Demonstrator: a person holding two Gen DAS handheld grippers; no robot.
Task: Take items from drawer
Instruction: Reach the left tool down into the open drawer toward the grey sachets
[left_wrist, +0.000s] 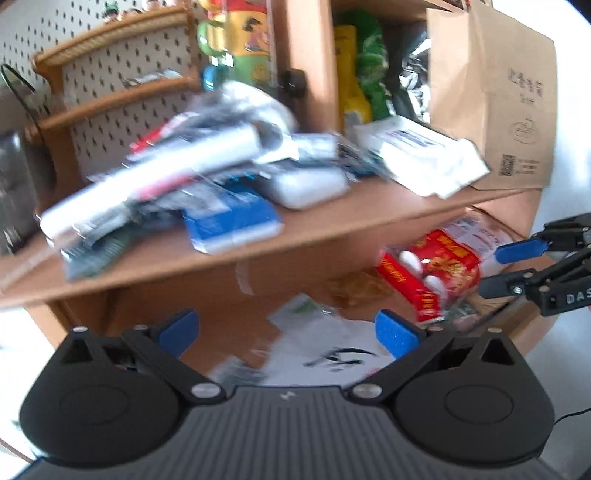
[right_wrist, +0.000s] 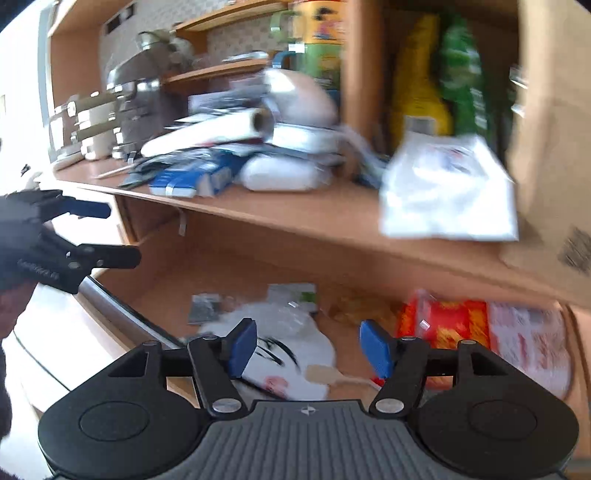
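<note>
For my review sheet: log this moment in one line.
drawer: open | left gripper: open, empty | right gripper: open, empty | red pack: in drawer

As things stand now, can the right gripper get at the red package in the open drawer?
Probably yes. The right gripper is open and empty above the drawer, the red package lies uncovered just to its right, and nothing stands between them, though the picture is blurred.

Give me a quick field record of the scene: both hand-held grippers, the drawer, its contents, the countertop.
left hand-held gripper: open, empty, above the drawer
right hand-held gripper: open, empty, above the drawer
drawer: pulled open
drawer contents: red packet, white bag, other packets
countertop: heap of packages, paper bag
image: motion-blurred
</note>
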